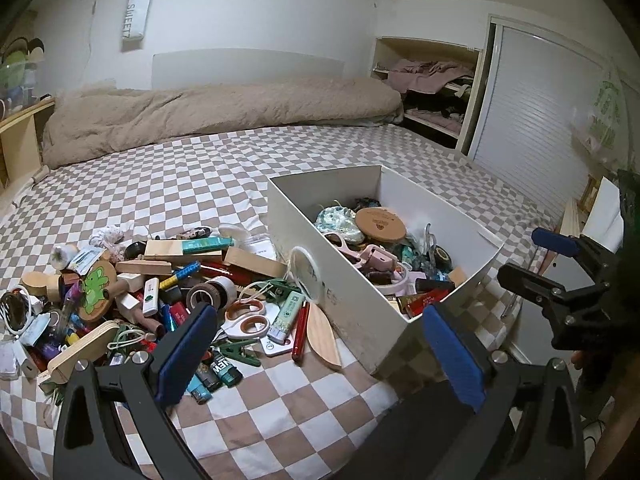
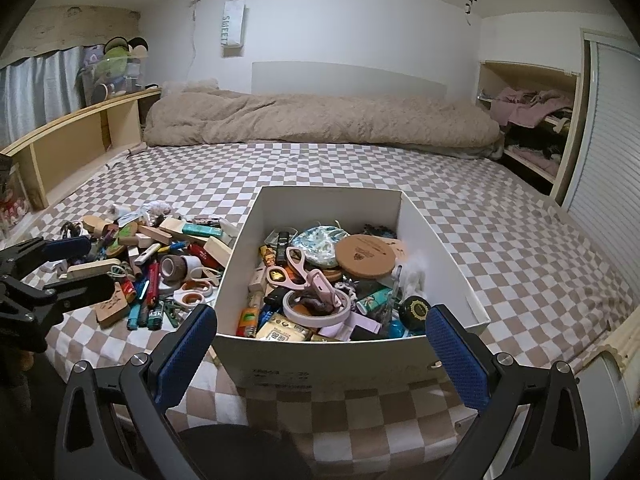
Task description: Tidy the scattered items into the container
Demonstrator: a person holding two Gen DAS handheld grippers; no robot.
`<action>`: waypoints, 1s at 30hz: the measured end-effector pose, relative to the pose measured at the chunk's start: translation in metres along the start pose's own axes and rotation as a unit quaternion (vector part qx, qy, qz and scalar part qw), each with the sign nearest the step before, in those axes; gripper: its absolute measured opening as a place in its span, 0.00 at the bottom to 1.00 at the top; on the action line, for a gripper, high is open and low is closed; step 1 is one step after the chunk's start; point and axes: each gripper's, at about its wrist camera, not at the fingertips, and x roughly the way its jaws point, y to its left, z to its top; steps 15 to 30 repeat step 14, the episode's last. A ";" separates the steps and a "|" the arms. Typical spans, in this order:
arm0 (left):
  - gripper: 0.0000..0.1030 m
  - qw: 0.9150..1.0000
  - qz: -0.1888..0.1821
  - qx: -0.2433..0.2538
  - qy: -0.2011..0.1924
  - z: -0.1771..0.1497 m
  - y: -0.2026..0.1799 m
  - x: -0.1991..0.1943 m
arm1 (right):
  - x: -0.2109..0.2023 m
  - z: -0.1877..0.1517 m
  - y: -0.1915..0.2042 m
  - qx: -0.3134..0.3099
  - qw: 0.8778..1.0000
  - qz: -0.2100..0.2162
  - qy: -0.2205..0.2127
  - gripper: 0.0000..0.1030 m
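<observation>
Both tongs gaping and empty over a checkered bed

The left gripper [image 1: 320,344] and right gripper [image 2: 322,350] hold nothing, jaws wide apart. The white box [image 2: 436,236], half full, sits on the checkered sheet [image 2: 360,168]; the scattered pile [image 1: 140,280] lies just left of it, many pieces overlapped and unreadable. A wall hanging [image 2: 233,24] reads "SWEET"; faint writing on the box is illegible.

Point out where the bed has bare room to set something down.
Free: checkered sheet between the white box and beige duvet, and right of the box. Crowded: the pile left of the box, and inside it.
</observation>
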 end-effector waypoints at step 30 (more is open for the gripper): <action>1.00 1.000 -0.006 -0.001 -0.008 -0.001 -0.003 -0.003 | 0.002 -0.001 0.001 0.000 1.000 -0.001 0.005 1.00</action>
